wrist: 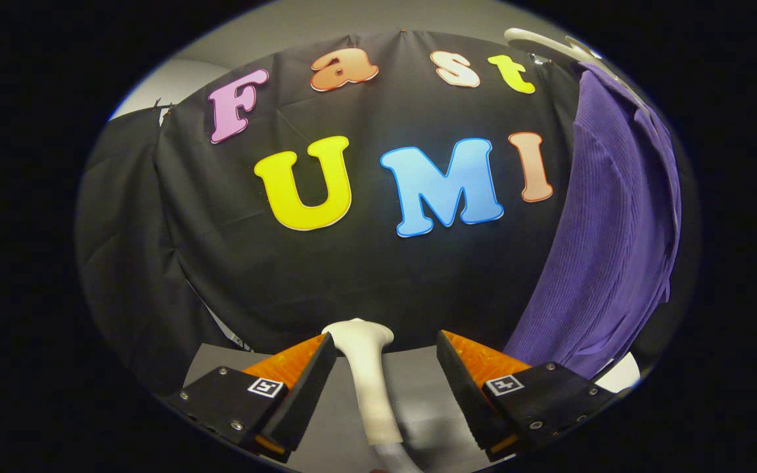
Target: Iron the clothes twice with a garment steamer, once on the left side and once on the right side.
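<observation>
Gripper view showed the tongs [385, 381] spread wide, with the white garment steamer [368, 387] standing between the fingers, close to the left one, neither clearly pressing it. Beyond the right finger hung the purple ribbed garment [608, 230] on a white hanger [549, 43], before the black cloth wall [221, 263].

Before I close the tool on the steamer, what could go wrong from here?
The tool is open, and the white steamer handle sits between its fingers but nearer the left one, so closing may push it sideways or grip it off-centre. The purple garment hangs well off to the right, beyond the right finger, so the swing over with the steamer could snag its folds.
</observation>
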